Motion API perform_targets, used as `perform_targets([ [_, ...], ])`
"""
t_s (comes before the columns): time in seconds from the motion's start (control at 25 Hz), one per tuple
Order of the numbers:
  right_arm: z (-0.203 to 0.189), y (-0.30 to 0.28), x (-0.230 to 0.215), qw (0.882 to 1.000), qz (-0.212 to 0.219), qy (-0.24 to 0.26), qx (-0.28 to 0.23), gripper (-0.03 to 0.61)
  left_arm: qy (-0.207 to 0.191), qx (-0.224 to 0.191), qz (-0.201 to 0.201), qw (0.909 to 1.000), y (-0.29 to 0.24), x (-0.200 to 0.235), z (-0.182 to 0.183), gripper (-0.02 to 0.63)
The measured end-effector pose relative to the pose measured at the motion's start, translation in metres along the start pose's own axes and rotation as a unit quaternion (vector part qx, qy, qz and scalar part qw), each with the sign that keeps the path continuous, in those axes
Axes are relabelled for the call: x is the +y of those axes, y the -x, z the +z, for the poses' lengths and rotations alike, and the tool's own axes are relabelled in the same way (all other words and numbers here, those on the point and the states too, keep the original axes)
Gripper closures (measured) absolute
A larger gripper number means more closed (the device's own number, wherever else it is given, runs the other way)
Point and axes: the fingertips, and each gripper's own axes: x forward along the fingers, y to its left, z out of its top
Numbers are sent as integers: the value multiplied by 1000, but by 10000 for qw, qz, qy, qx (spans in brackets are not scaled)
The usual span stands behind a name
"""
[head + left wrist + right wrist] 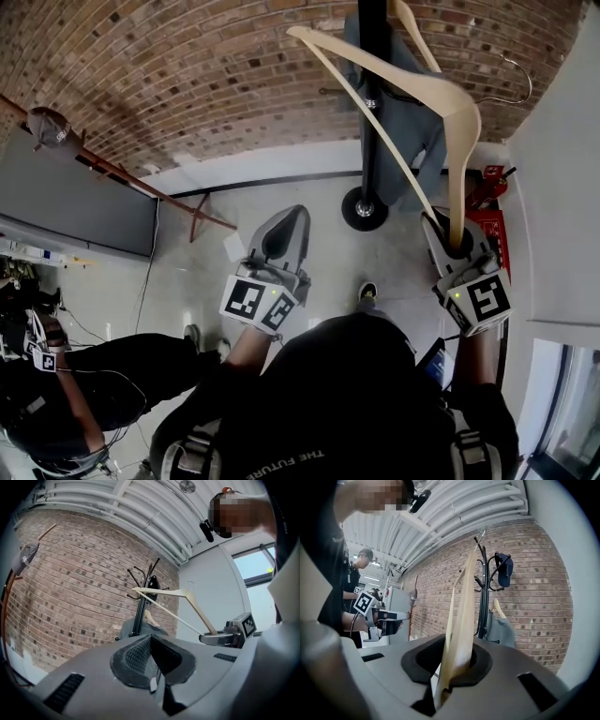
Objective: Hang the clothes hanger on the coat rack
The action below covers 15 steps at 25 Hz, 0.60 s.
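Observation:
A pale wooden clothes hanger (441,89) rises tilted from my right gripper (454,240), which is shut on one end of it. Its wire hook (518,82) points right, beside the black coat rack (372,103) and apart from it. In the right gripper view the hanger (462,630) stands up out of the closed jaws, with the coat rack (481,592) behind it. A grey garment (420,141) on another hanger hangs on the rack. My left gripper (284,228) is shut and holds nothing, left of the rack's round base (364,208). From the left gripper view, the hanger (183,596) and rack (139,605) are ahead.
A brick wall (187,75) stands behind the rack. A dark cap (505,572) hangs on a rack hook. A red box (489,214) sits against the white wall at right. A large grey board (75,199) leans at left. A seated person (66,394) is at lower left.

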Motion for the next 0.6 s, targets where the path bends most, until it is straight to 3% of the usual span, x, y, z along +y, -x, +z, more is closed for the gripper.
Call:
perform_targets([
  [0.32,-6,-36,-67,9996,221,178,16,534,-111,-99,102,9998,-71,3,8,595],
  [0.6,-9,-70,-108,9985,410,298,187,534,22,-143,288,9995,-104,18,3,595],
])
